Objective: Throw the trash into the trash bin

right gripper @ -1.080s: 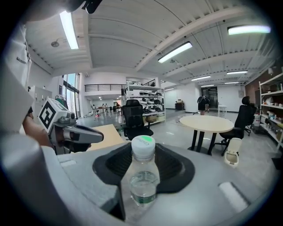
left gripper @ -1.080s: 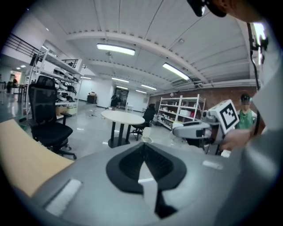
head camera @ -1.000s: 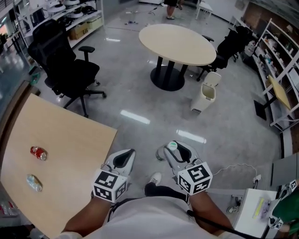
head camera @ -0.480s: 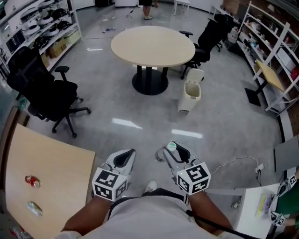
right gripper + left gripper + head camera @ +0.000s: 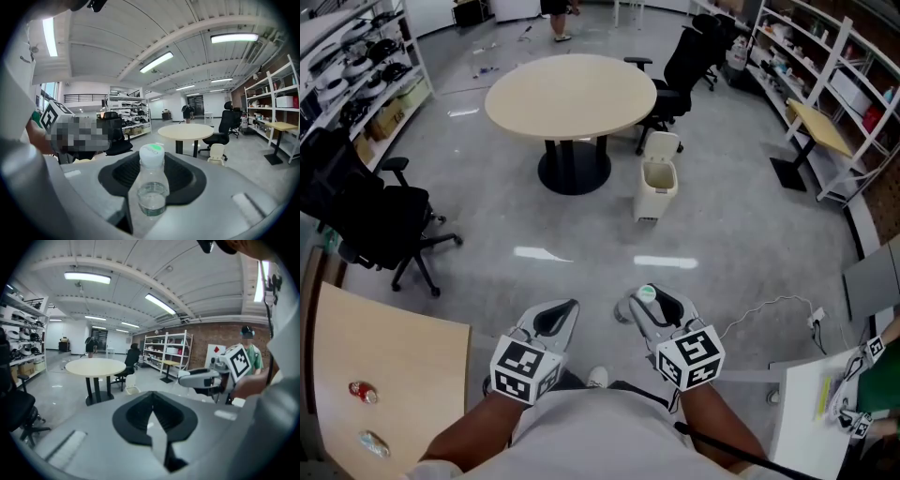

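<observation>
My right gripper (image 5: 649, 306) is shut on a clear plastic bottle (image 5: 152, 185) with a white, green-topped cap (image 5: 646, 293); a little water sits in it. The left gripper (image 5: 551, 323) hangs beside it, jaws closed together with nothing between them (image 5: 152, 416). Ahead on the grey floor stands the cream trash bin (image 5: 656, 182) with its lid tipped up, just right of the round table. The bin also shows small in the right gripper view (image 5: 216, 153) and the left gripper view (image 5: 128, 381). Both grippers are well short of it.
A round beige table (image 5: 570, 94) on a black pedestal stands beyond the bin. A black office chair (image 5: 370, 214) is at left. A wooden table (image 5: 403, 375) at lower left carries a red can (image 5: 362, 392) and another crushed piece. Shelving lines the right wall; a cable (image 5: 769, 307) lies on the floor.
The bin and round table have come nearer and shifted left in the head view; the wooden table has slid off to the lower left. Both grippers keep their pose, bottle still held.
</observation>
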